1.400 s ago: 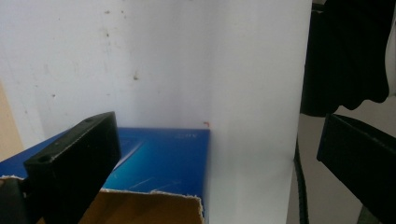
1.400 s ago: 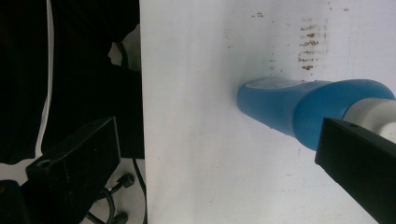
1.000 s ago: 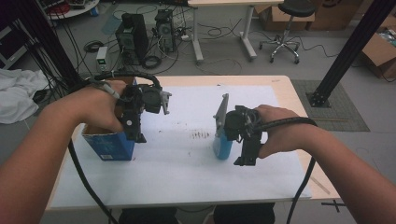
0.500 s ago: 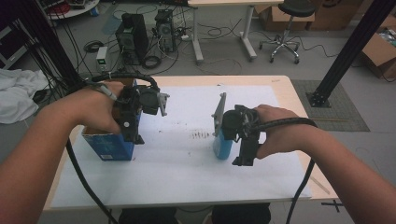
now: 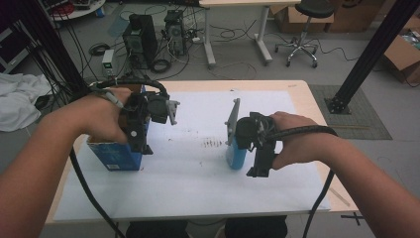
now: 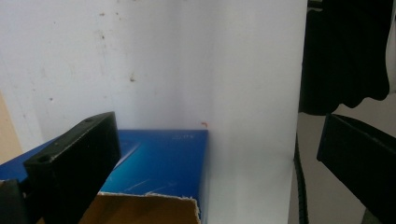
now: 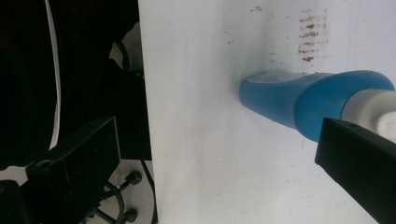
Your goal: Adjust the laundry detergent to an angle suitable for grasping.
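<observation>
A blue cardboard box stands at the left of the white sheet, its torn top open. My left gripper hovers just above the box's right end. In the left gripper view that gripper is open, the box low between the jaws and untouched. A blue bottle with a white cap stands right of centre. My right gripper is beside it, on its right. In the right gripper view the gripper is open and the bottle lies by the right jaw, not clamped.
The wooden table borders the sheet, with a dark smudge at mid-sheet. Beyond the far edge are computer towers, cables, an office chair and a black frame post. White cloth lies left.
</observation>
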The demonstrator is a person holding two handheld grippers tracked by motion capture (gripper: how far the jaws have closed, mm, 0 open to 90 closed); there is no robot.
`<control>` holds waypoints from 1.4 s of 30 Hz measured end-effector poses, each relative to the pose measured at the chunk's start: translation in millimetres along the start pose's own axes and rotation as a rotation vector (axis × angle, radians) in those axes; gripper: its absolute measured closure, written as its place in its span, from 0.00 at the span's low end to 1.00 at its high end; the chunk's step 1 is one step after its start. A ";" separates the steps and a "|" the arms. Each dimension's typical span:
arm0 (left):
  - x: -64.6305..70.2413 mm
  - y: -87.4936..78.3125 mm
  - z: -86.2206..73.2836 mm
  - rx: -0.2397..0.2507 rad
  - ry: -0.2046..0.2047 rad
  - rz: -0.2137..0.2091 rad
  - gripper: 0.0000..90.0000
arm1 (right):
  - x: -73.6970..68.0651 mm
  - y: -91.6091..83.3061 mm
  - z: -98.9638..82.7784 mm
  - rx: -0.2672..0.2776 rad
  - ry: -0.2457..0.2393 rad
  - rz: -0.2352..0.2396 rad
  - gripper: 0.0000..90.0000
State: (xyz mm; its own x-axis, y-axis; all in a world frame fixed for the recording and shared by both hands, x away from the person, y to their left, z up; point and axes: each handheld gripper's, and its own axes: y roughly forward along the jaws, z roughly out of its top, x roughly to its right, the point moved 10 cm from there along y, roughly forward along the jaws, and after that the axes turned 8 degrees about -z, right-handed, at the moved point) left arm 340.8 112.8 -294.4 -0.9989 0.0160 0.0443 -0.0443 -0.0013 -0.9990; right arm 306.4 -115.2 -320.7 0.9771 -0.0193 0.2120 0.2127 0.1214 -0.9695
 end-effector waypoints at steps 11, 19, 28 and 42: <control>0.2 0.7 -0.3 -0.004 -0.003 -0.002 0.00 | 1.2 -1.1 -0.9 0.009 0.013 0.007 0.00; 2.3 -1.0 -2.3 -0.002 0.000 0.008 0.00 | 15.0 -12.8 -2.7 -0.020 0.135 -0.031 0.00; 6.8 -4.3 -3.5 0.002 0.003 0.019 0.00 | 28.7 -17.3 -0.8 -0.054 0.278 -0.019 0.00; 6.3 -2.7 -2.7 -0.010 -0.007 0.023 0.00 | 59.6 -9.3 -4.1 -0.083 0.541 0.013 0.00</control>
State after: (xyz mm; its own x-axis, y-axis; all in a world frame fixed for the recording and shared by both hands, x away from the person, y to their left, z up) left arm 334.7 115.6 -291.4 -0.9997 0.0092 0.0211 -0.0210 0.0085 -0.9997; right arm 362.7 -121.5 -299.5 0.8390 -0.5290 0.1275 0.1787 0.0466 -0.9828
